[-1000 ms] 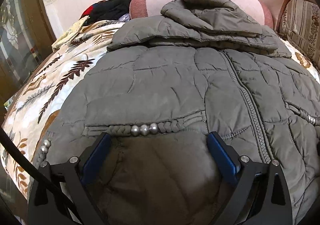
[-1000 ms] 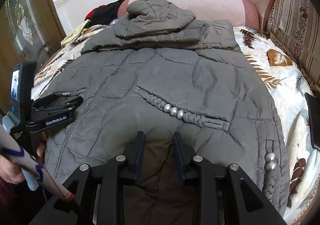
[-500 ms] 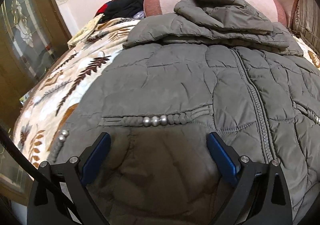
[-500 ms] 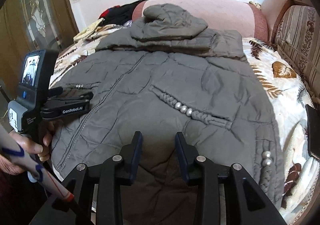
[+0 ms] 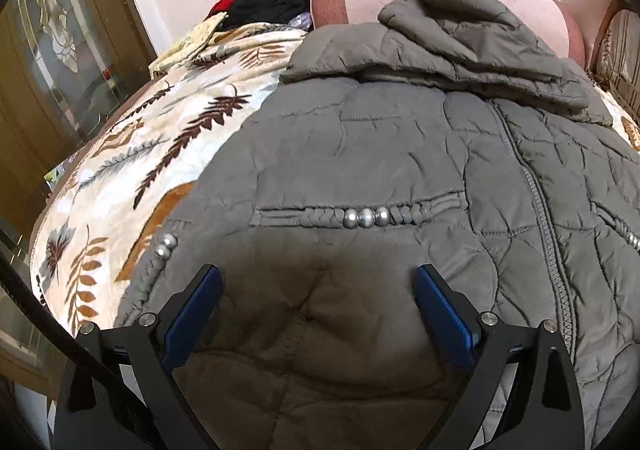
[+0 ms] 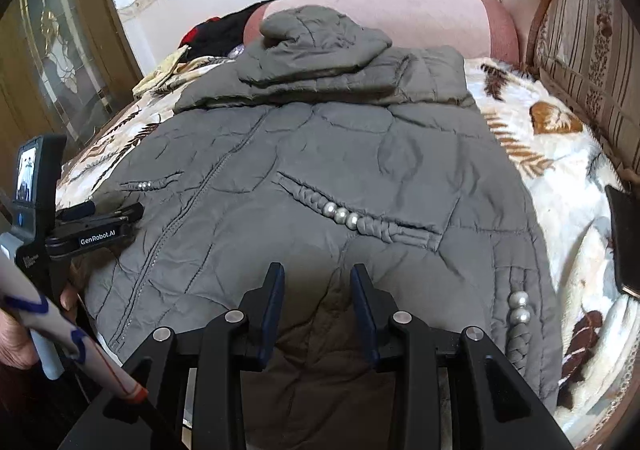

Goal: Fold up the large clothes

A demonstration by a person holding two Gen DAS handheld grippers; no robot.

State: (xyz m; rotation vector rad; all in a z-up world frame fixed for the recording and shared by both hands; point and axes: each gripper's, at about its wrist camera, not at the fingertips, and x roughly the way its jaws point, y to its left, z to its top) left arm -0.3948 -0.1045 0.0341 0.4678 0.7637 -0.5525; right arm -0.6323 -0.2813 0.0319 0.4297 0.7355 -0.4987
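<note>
Gripping too little fabric is the main risk here, as I judge it: the grey quilted puffer jacket (image 6: 332,154) is thick and slippery-looking, and a shallow pinch at the hem could slide off once the lower half is lifted toward the collar. A second risk is unevenness. If the two hands rise at different rates, the hem would fold over skewed and the padding would bunch along the zip (image 5: 536,194). The braided pocket trims with silver beads (image 5: 366,216) could also catch on a fingertip if a jaw closes across them.

The left gripper (image 5: 318,314) hovers over the near hem with its blue-padded jaws spread wide, released and holding nothing. The right gripper (image 6: 316,302) sits over the hem on the other side of the zip; its jaws stand partly apart with jacket fabric showing in the gap, but the pads do not appear to press on it, so I read it as unclenched.

The jacket lies front-up on a cream plush blanket printed with brown leaves (image 5: 132,170), filling most of the bed, hem toward the cameras. Its hood and sleeves are already folded into a pile across the shoulders (image 6: 320,62), against a pink bolster (image 6: 420,18). The body is flat but creased, the zip closed down the centre, with a beaded braid at each pocket and another near each side seam. A hand (image 6: 16,334) holds the left gripper's handle at the bed's edge.
</note>
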